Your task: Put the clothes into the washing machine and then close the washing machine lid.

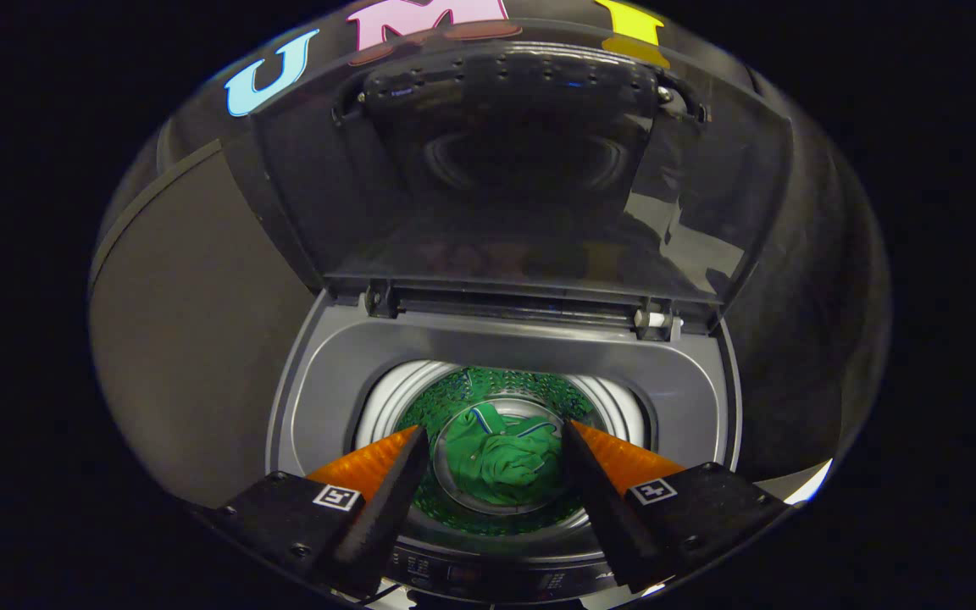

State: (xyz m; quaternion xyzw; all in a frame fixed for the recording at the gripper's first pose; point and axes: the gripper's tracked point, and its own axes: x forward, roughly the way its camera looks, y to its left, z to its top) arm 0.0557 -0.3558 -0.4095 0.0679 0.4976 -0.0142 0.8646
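Gripper point(496, 440) hovers above the washing machine point(335, 398), fingers spread and holding nothing | green clothes point(501, 462) lie crumpled at the drum's bottom, seen between the fingers | lid point(522, 169) stands raised beyond the opening's far edge.

1 garment point(501, 462), 1 washer point(344, 356), 1 lid point(522, 169)

The gripper point(495, 440) hangs over the washing machine point(327, 398), its 2 fingers spread, holding nothing. A green garment point(501, 462), perhaps a shirt, lies in the drum below the raised lid point(522, 195).
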